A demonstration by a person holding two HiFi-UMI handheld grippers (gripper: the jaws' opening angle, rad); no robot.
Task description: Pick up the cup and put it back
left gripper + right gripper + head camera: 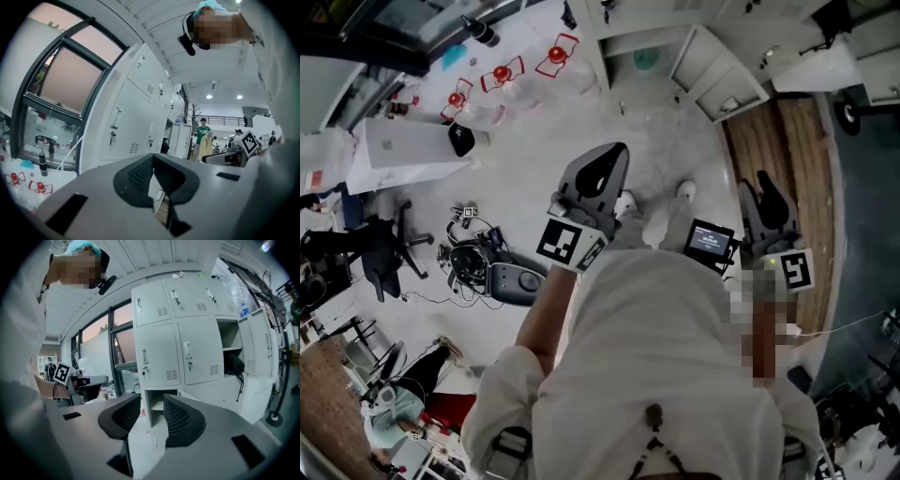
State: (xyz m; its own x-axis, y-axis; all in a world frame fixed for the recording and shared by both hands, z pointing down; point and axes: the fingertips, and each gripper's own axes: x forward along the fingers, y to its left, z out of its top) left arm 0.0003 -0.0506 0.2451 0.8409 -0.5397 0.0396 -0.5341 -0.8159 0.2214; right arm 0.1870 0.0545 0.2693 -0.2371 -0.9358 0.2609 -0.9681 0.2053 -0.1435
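Right gripper view, white lockers ahead, right gripper fingers spread, empty, left gripper fingers pressed together

Looks like a robotics lab or workshop space tbh: rows of grey metal lockers, an office chair, cables and gear dumped on the floor, big windows.
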